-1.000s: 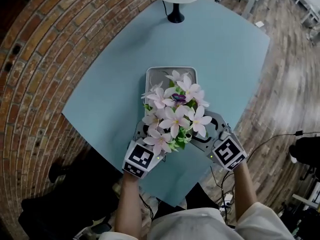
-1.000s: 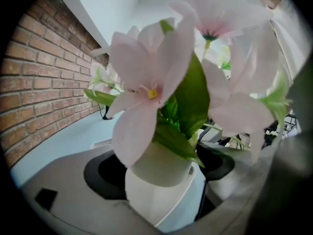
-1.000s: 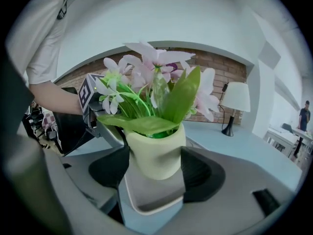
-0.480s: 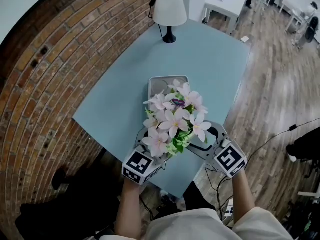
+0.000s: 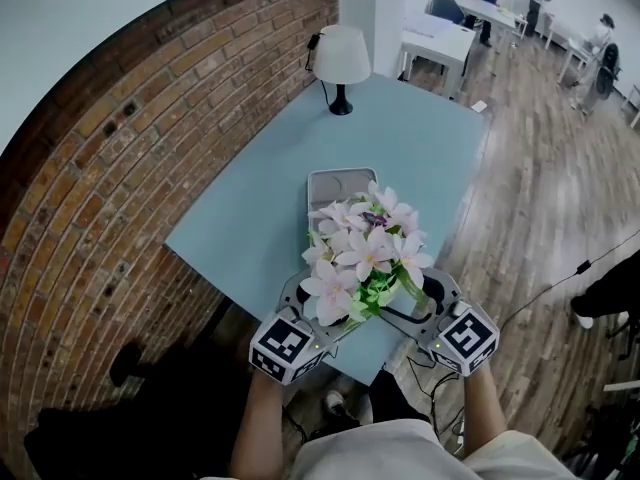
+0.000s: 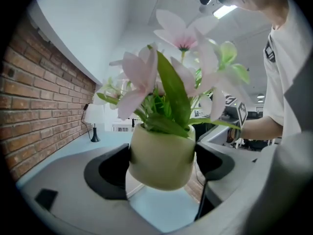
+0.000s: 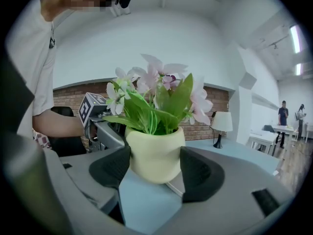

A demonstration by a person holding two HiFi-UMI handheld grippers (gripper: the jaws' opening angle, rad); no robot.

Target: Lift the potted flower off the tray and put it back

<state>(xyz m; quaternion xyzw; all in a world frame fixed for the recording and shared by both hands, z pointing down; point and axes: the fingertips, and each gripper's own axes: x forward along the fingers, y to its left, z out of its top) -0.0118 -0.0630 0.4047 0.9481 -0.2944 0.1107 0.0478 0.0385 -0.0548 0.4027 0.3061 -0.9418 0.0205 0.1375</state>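
**Position.** The potted flower [image 5: 365,258] is hanging in the air, clear of the tray [image 5: 335,186] and on the person's side of it, about over the near edge of the table [image 5: 260,208]. The left gripper [image 6: 161,163] and the right gripper [image 7: 155,163] are each clamping the pale pot, 1 from either side.

**Risk.** The pot wall is rounded and looks smooth, and the pot is sitting slightly tilted in the left gripper view. Uneven pull between the 2 grippers could be enough to let it slip (a drop here might miss the table altogether). The blossoms are also covering part of the tray from above, so a misjudged set-down is possible.

**Surroundings.** The table is pale blue and is carrying 1 lamp [image 5: 340,63] at its far end. A brick wall [image 5: 120,168] is running along 1 side, with a wooden floor [image 5: 540,198] and white desks [image 5: 440,38] beyond.
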